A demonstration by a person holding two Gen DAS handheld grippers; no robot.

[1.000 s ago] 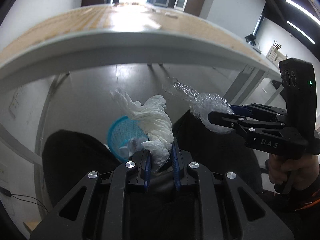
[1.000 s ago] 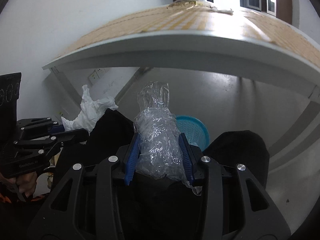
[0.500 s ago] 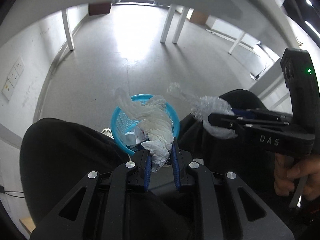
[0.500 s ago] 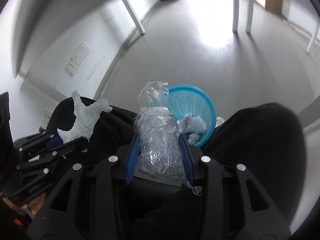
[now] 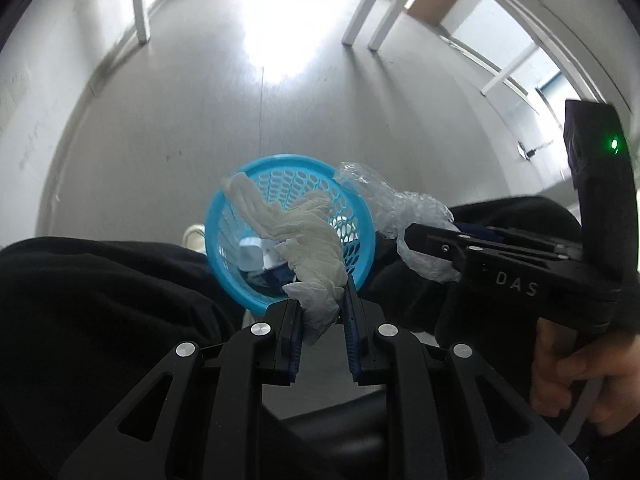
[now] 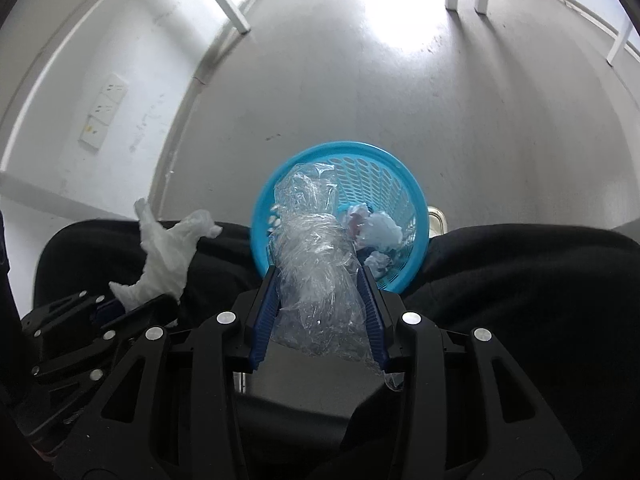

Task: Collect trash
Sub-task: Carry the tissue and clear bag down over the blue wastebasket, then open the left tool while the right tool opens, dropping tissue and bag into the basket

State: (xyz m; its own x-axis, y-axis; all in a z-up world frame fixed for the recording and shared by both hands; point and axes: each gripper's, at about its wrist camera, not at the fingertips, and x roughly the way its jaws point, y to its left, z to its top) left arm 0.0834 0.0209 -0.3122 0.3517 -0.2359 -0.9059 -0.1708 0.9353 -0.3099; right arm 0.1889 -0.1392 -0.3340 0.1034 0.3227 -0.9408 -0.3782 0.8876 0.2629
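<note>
The left claw (image 5: 322, 312) is clamped on a crumpled white paper tissue (image 5: 308, 248), whose twisted free end rises past the blue finger pads and, in the left wrist view, lies across the mouth of a round light-blue plastic mesh wastebasket (image 5: 224, 264). The right claw (image 6: 320, 296) is clamped on a scrunched wad of clear plastic film (image 6: 316, 264), which bulges between its ribbed blue pads and reaches up over the near rim of the same wastebasket (image 6: 416, 208).

Both claws point steeply down, side by side and near each other. The basket stands on the grey floor (image 6: 400, 92) between the black-trousered knees (image 6: 540, 280) of the person holding the claws. Inside it lie crumpled white and pale-blue paper scraps (image 6: 380, 232). A pale shoe toe (image 5: 194, 236) shows just beside the basket.

The person's hand (image 5: 588, 380) grips the right claw's handle, where a green light (image 5: 614, 145) glows. Farther out stand white furniture legs (image 5: 140, 4) and a wall with white sockets (image 6: 102, 116).
</note>
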